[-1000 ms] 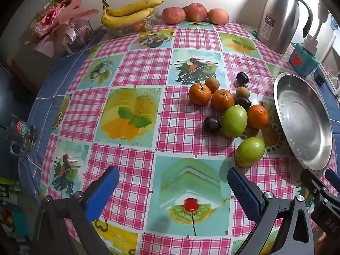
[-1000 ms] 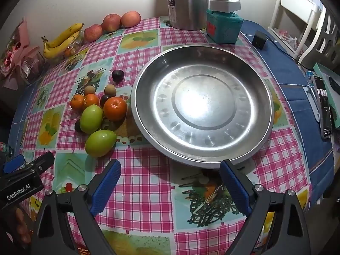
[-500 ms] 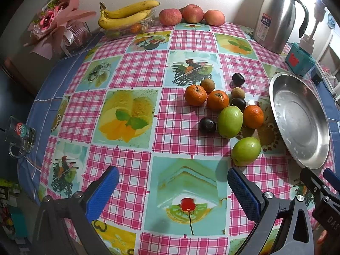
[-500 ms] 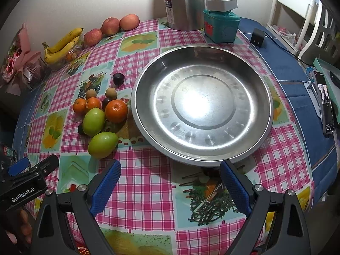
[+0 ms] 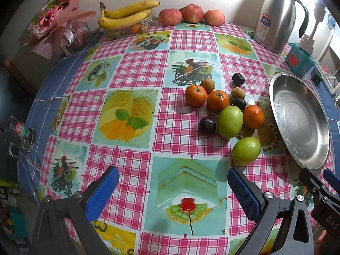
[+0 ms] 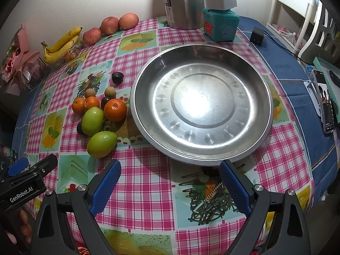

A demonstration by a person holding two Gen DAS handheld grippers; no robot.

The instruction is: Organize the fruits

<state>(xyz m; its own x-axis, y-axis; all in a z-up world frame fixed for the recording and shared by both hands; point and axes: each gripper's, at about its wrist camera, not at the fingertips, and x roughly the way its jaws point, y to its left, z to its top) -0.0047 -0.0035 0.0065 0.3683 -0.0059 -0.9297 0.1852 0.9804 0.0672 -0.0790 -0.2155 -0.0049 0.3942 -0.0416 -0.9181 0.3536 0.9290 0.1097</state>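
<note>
On my feeds the tablecloth (image 5: pixel 136 72) was pink-and-white check, broken by pale green and yellow fruit-print squares, with a plain blue border at nine o'clock. Near the centre sat three orange tangerines (image 5: pixel 195 95), two bright green fruits (image 5: pixel 230 122), dark purple plums (image 5: pixel 207 125) and tan-brown longans (image 5: pixel 207 85). At three o'clock the plate (image 5: pixel 276 97) shone bare silver. At twelve I saw yellow bananas (image 5: pixel 125 14) and red-pink apples (image 5: pixel 192 13). My grippers' finger pads (image 6: pixel 105 188) were blue with a fine mesh texture, on black frames.
</note>
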